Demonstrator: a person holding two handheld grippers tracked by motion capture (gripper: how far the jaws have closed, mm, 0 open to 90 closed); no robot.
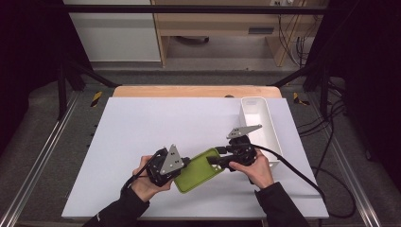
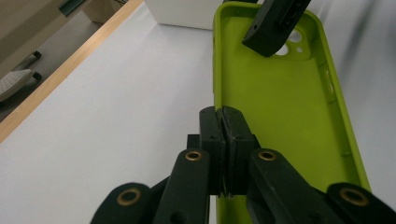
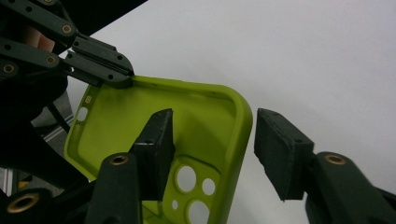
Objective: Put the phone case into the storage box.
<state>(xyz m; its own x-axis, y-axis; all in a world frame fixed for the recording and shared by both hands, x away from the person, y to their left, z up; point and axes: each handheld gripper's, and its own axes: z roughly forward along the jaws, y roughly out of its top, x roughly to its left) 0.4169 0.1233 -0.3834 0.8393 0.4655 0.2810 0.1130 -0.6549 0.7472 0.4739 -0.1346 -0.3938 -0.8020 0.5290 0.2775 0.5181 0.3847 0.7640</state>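
White surface (image 1: pixel 142 127) carries a green phone case (image 1: pixel 198 170) near its front edge. Left tool (image 2: pixel 223 122) pinches the case's rim; right tool (image 3: pixel 212 149), spread, straddles the opposite rim.

Item: lime-green phone case (image 1: pixel 198 170), open side up, camera cut-outs showing
Pose: tilted, held off the white table (image 1: pixel 142 137)
Place: near the front edge, centre

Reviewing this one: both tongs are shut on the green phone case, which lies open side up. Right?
Not quite. The left tongs are shut on the green phone case, but the right tongs are open, jaws standing either side of its rim, as the right gripper view shows. The case does lie open side up.
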